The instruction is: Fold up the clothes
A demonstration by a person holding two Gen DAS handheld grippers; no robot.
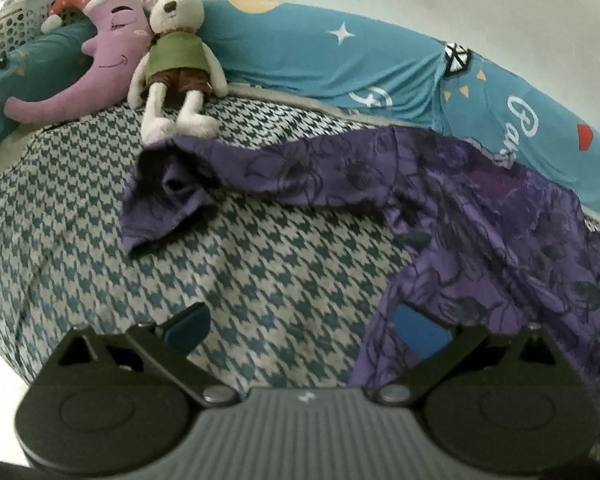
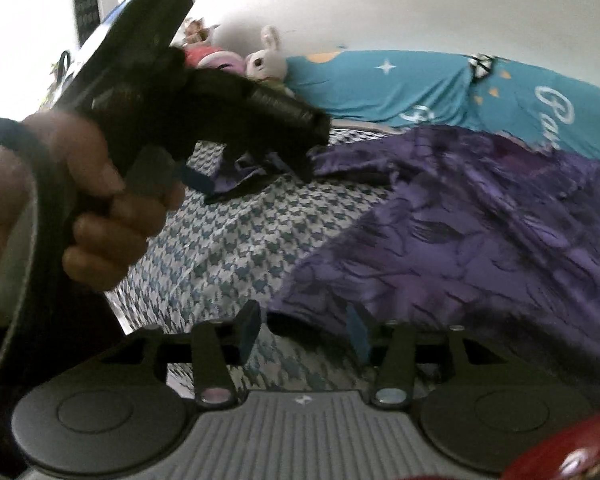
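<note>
On bedspread (image 1: 100, 248): one purple garment (image 1: 480, 232), two plush toys (image 1: 176, 60).

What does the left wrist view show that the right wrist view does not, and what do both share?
Only the left wrist view: the white perforated basket and the whole purple moon pillow. Only the right wrist view: a hand holding the left gripper near the sleeve, and a red object at the bottom corner. Both: the purple garment, houndstooth bedspread, plush rabbit and blue pillow.
</note>
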